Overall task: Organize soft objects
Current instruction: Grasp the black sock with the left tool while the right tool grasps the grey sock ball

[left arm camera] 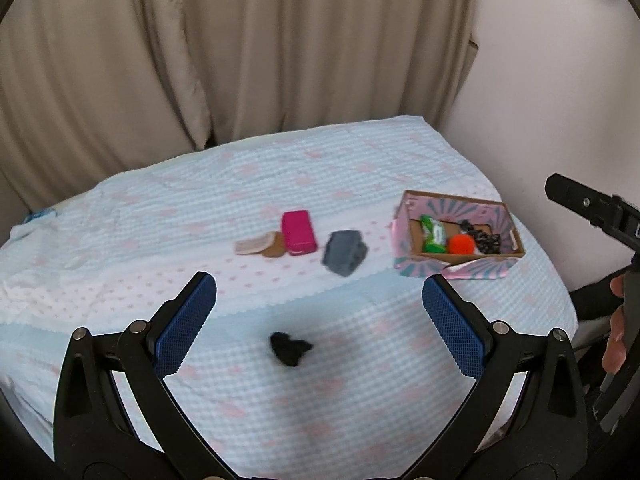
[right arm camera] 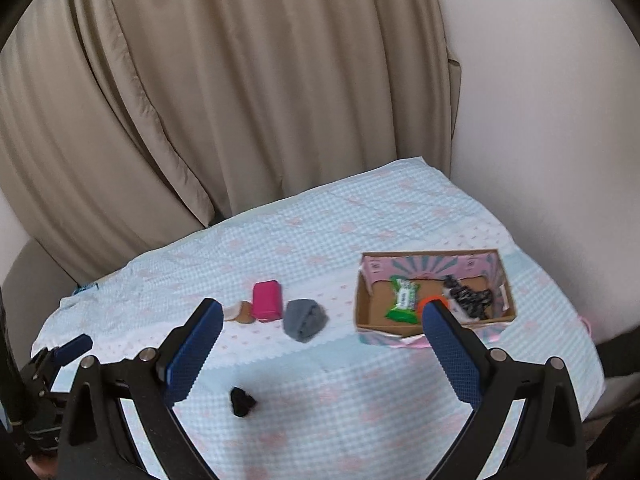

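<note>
Both tools are held apart, nothing gripped. A black scrap (left arm camera: pixel 290 348) is seen on the bed (left arm camera: pixel 360 160), straight ahead between the left tool (left arm camera: pixel 320 300) fingers; left is nearer. From the right tool (right arm camera: pixel 322 322) it lies down-left. The box (left arm camera: pixel 458 266) sits far right.

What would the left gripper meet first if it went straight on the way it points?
Probably the small black object lying on the bedcover, centred between the open left gripper fingers; depth is unclear.
</note>
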A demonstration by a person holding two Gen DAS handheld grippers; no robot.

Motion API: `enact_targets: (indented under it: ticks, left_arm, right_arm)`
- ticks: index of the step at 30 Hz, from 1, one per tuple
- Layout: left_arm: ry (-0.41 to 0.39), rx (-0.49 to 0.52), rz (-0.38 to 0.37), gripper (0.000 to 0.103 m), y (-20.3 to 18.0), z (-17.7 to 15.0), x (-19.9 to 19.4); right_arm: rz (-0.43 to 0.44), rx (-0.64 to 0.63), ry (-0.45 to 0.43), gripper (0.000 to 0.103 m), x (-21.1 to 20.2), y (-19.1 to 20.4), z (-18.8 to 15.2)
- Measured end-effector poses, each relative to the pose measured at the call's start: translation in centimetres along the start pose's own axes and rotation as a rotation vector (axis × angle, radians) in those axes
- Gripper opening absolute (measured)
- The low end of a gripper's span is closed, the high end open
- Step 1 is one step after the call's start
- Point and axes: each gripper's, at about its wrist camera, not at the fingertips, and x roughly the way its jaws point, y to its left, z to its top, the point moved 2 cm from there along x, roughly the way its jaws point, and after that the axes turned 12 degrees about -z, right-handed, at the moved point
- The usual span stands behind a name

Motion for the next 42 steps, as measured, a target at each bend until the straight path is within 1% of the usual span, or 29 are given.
enact_targets:
  ticks: [4,8,11,13,15,18,20,24,28,30,33,35,36,39,42]
  left_arm:
    - [0.013,0.003,-0.023,0.103,3.7,-0.6,0.9]
    - [0.013,0.02,-0.014,0.103,6.7,-1.7,3.2]
    - [0.019,0.03,-0.031,0.103,7.9,-3.2,5.3]
    - [0.039,0.035,-0.055,0.103,8.7,-4.9,7.4]
    - [0.062,0.04,-0.072,0.103,9.1,-6.5,9.5]
    - [0.09,0.054,-0.087,0.103,9.4,-8.9,12.2]
    - [0.118,0.063,-0.096,0.103,9.6,-10.6,14.2]
    - [0.172,0.071,-0.11,0.103,9.8,-13.8,18.5]
    - [0.231,0.036,-0.128,0.103,10.2,-16.5,22.4]
    - [0.252,0.028,-0.121,0.103,10.2,-17.8,24.1]
    - [0.249,0.016,-0.103,0.103,10.4,-19.3,26.0]
    - [0.245,0.015,-0.082,0.103,10.4,-19.6,26.9]
    - [0.246,0.018,-0.051,0.102,10.5,-19.8,27.6]
    - [0.247,0.014,-0.011,0.1,10.6,-20.3,28.9]
    - [0.247,0.013,0.012,0.094,10.7,-20.5,29.6]
  right_arm:
    - [-0.02,0.009,-0.001,0.099,1.1,3.1,-0.7]
    - [-0.014,0.012,0.015,0.099,3.6,5.6,-1.5]
    - [0.001,0.01,0.04,0.099,6.5,7.0,-2.5]
    - [0.003,-0.003,0.063,0.099,8.9,8.1,-3.4]
    - [-0.016,-0.021,0.083,0.099,11.1,8.9,-4.4]
    - [-0.076,-0.061,0.106,0.099,14.6,10.1,-5.9]
    - [-0.084,-0.075,0.125,0.099,16.6,10.5,-6.8]
    - [-0.07,-0.098,0.165,0.099,21.2,11.1,-8.9]
    - [-0.064,-0.118,0.201,0.099,25.4,11.6,-10.6]
    - [-0.064,-0.121,0.225,0.099,27.6,11.9,-11.4]
    - [-0.063,-0.108,0.244,0.099,30.4,12.0,-12.0]
    - [-0.065,-0.09,0.247,0.099,31.8,11.9,-12.0]
    - [-0.068,-0.077,0.25,0.099,32.8,11.8,-12.0]
    - [-0.065,-0.05,0.263,0.099,35.3,11.8,-12.1]
    - [-0.06,-0.031,0.278,0.099,37.5,12.0,-12.2]
